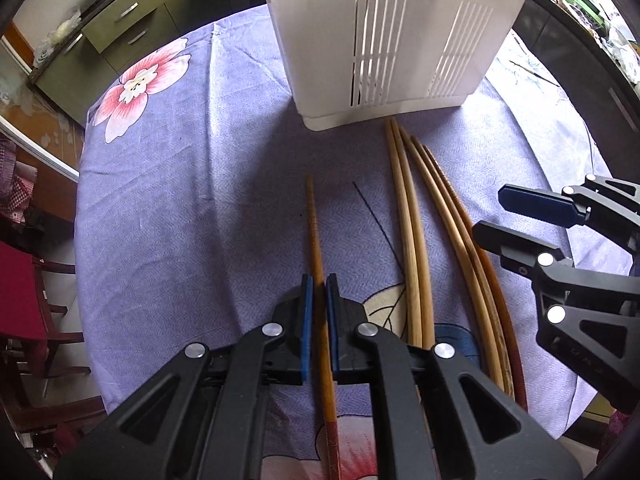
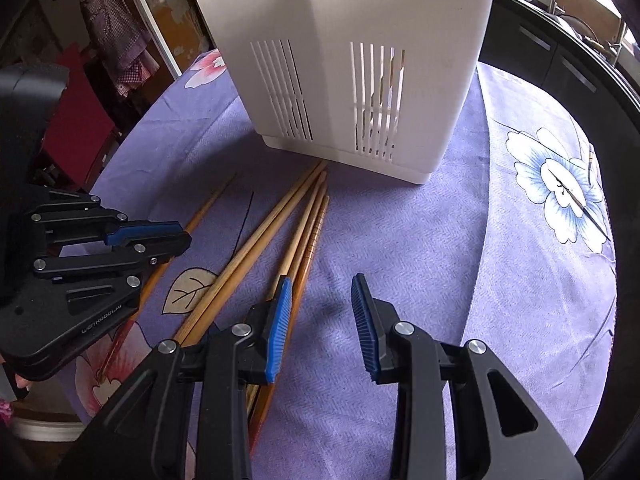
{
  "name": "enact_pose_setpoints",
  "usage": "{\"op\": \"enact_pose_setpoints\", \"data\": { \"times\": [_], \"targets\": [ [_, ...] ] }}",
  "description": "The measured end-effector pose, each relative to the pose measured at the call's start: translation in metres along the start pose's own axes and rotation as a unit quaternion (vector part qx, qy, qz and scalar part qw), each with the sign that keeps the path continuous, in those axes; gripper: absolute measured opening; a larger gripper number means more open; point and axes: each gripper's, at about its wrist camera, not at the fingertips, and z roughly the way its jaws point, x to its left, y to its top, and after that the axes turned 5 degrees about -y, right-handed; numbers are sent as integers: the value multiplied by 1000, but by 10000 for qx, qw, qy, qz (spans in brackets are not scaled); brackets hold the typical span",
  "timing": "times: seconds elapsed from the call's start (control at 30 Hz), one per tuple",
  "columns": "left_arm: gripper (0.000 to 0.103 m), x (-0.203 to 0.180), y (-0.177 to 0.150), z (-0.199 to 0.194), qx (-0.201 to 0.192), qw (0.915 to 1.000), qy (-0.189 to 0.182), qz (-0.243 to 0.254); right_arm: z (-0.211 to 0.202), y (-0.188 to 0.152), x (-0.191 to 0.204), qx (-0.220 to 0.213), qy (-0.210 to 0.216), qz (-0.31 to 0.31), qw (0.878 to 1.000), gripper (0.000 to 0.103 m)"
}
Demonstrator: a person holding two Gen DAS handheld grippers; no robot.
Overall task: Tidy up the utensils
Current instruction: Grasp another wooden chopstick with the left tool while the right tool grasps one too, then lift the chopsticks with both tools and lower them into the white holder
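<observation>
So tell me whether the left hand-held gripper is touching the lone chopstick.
Touching: in the left wrist view, the left hand-held gripper has its blue pads closed against the lone chopstick.

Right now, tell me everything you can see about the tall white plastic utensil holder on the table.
The tall white plastic utensil holder stands upright on the purple floral tablecloth. Its smooth walls taper slightly to a stepped base, with panels of vertical slots low on the sides. Something shows faintly through one panel. The tips of the loose wooden chopsticks lie close to its base. Neither gripper touches it.
</observation>
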Motion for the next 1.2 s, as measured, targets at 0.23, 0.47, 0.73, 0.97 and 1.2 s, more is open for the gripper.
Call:
{"op": "enact_pose_setpoints", "data": {
  "times": [0.23,0.47,0.73,0.97,1.2],
  "targets": [
    [7,-4,-7,-2,-19,10000,-68,-30,6,-1,12,47,-261,-176,9995,32],
    [7,-2,-6,-1,-6,10000,-76,-36,14,1,16,214,-397,-228,9987,32],
    [7,-6,-3,-1,33,10000,-6,0,17,4,26,190,-386,-235,9988,21],
    [7,-5,-2,-2,69,9999,-70,-60,19,8,29,133,-247,-161,9995,7],
    [6,4,-1,-18,-137,9996,-191,-141,-14,9,16,-271,-37,18,9996,7]
  ]
}}
